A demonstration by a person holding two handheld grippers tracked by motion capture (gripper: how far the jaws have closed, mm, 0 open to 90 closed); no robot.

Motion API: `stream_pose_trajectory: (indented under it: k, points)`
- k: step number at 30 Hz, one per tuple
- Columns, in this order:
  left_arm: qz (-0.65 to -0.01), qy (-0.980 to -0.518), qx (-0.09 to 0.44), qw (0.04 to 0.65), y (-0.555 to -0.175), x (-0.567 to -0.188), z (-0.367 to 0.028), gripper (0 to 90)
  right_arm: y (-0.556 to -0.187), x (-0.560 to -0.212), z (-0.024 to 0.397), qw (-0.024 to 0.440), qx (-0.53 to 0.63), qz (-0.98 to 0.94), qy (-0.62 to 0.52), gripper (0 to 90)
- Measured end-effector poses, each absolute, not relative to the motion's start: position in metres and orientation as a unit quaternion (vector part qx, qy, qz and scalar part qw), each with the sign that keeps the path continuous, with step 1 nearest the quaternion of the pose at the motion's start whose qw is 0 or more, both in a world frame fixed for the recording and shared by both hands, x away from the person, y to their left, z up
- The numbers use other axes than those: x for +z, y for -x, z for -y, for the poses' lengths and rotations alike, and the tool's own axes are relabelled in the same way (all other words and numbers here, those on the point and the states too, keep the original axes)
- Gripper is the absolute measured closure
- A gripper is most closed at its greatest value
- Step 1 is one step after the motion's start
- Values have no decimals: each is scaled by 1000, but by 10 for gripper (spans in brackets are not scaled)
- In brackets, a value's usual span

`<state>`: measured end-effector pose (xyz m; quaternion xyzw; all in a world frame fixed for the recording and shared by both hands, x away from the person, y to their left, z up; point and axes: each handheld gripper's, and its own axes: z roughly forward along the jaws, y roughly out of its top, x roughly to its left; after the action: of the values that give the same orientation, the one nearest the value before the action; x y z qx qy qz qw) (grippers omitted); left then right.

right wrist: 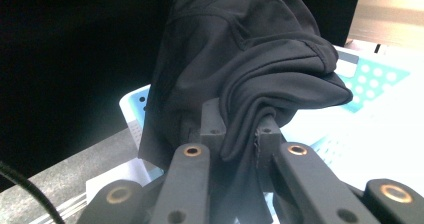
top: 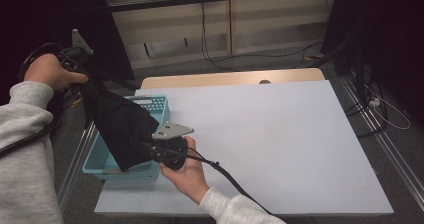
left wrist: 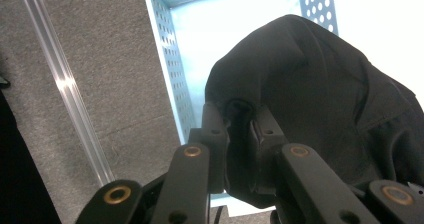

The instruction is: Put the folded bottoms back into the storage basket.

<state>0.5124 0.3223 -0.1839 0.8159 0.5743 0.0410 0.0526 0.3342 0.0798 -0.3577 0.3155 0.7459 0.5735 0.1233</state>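
A black garment (top: 120, 124) hangs stretched between both grippers above a light blue perforated basket (top: 160, 104) at the table's left edge. My left gripper (top: 82, 66) is raised at the upper left, shut on the garment's upper end (left wrist: 300, 89). My right gripper (top: 155, 149) is lower, by the basket's near right side, shut on the garment's lower end (right wrist: 250, 69). In the left gripper view the basket (left wrist: 175, 59) lies below the cloth. In the right gripper view cloth bunches between the jaws and the basket (right wrist: 370, 76) shows behind.
A white sheet (top: 260, 139) covers the table to the right of the basket. A metal rail (left wrist: 65, 79) runs along the grey floor left of the table. Cables (top: 385, 109) lie on the floor at the right.
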Motion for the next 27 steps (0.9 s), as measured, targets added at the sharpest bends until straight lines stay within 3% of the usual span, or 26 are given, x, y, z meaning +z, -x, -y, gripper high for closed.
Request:
stream_pose_trajectory:
  k: [4, 6, 8, 10, 12, 16, 27]
  points:
    - [-583, -809, 50, 59, -525, -181, -326, 805, -340, -356, -87, 139, 582, -735, -319, 804]
    - [-591, -800, 69, 72, -532, -186, -332, 771, -346, -358, -95, 141, 576, -730, -339, 729]
    - [-580, -800, 115, 106, -535, -192, -337, 567, -348, -363, -103, 134, 551, -750, -340, 532]
    - [-584, -796, 114, 108, -534, -199, -339, 520, -345, -363, -99, 158, 551, -747, -337, 520]
    - [-579, -799, 107, 124, -530, -211, -341, 391, -344, -360, -88, 163, 554, -743, -338, 452]
    - [-565, -808, 97, 138, -517, -234, -336, 311, -340, -358, -64, 154, 547, -751, -338, 378]
    - [-557, -811, 79, 160, -494, -267, -329, 257, -342, -369, -8, 168, 530, -764, -328, 276]
